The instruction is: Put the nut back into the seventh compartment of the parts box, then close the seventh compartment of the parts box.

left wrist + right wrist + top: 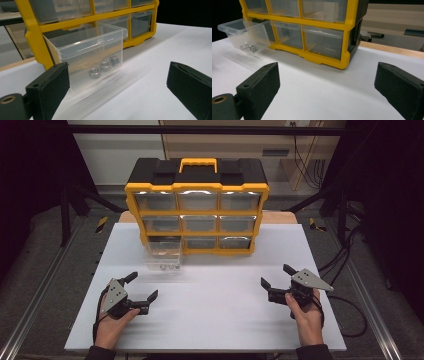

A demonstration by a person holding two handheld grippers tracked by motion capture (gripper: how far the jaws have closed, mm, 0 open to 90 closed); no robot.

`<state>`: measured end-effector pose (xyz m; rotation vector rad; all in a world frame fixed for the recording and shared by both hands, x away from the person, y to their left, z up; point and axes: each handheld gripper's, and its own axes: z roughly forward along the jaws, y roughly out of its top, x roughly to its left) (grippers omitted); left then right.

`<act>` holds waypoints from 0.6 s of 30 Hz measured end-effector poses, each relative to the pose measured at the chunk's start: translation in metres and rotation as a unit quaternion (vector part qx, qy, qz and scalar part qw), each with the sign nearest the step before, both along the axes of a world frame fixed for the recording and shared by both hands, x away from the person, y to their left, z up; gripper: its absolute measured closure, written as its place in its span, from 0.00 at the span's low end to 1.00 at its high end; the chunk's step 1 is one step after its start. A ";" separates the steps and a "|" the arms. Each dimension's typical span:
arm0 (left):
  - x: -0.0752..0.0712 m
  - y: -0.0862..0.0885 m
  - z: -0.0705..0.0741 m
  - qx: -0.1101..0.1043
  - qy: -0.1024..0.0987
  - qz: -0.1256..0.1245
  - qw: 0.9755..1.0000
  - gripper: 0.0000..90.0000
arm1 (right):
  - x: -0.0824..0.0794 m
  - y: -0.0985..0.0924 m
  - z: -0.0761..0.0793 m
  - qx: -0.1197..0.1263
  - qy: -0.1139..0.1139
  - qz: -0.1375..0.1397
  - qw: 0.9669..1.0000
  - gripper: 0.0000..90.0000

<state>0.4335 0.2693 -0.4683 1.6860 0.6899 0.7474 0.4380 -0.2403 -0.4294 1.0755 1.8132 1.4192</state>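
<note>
A yellow and black drawer organiser (197, 205) stands at the back of the white table (220, 315). Its bottom-left clear drawer (163, 254) is pulled far out and holds three metal nuts (103, 66). My left gripper (141, 287) rests open on the table near the front left, facing that drawer (87, 52), with nothing between its jaws. My right gripper (277, 276) stands open at the front right, aimed at the organiser's (312, 27) lower right corner, also holding nothing. The pulled-out drawer (244, 35) with the nuts (249, 47) shows at the left of the right gripper view.
Black frame posts and cables (345, 255) run along the table's right side. A wooden edge (280, 217) sits behind the white surface. Dark floor mats lie on both sides.
</note>
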 end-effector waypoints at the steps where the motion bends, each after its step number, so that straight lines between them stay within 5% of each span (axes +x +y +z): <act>1: 0.000 0.000 0.000 0.000 0.000 0.000 1.000 0.05 | -0.001 -0.002 -0.002 0.000 -0.001 0.002 1.000 0.05; 18: 0.001 -0.006 0.005 -0.019 0.026 0.013 0.999 0.12 | -0.013 -0.003 -0.022 -0.019 -0.006 0.019 1.000 0.05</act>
